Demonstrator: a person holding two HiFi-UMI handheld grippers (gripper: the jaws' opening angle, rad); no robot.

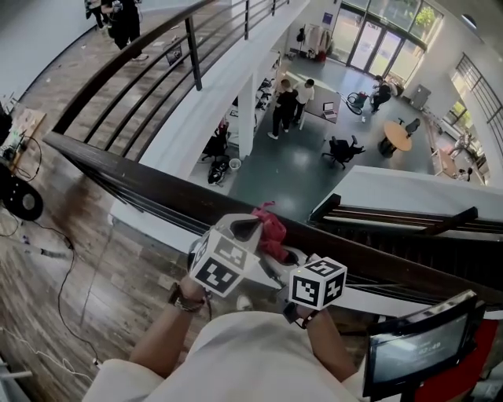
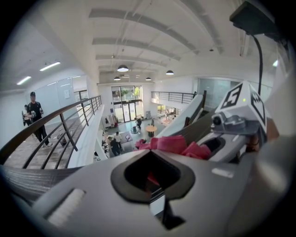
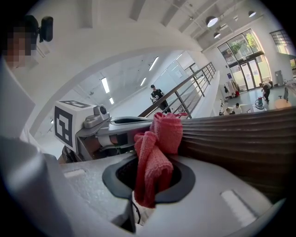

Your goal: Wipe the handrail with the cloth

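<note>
The dark wooden handrail runs from the left to the lower right above an open atrium. A red cloth is bunched at the rail's near side, between the two gripper tips. My left gripper is shut, with the cloth lying over its tip and red showing in the jaw opening. My right gripper is shut on the cloth, which stands up out of its jaws and hangs down through them. The ribbed rail lies just right of it. Both marker cubes sit close together.
Beyond the rail is a drop to a lower floor with people and a round table. A monitor and a red chair stand at the lower right. Cables trail over the wooden floor. A person walks at the far left.
</note>
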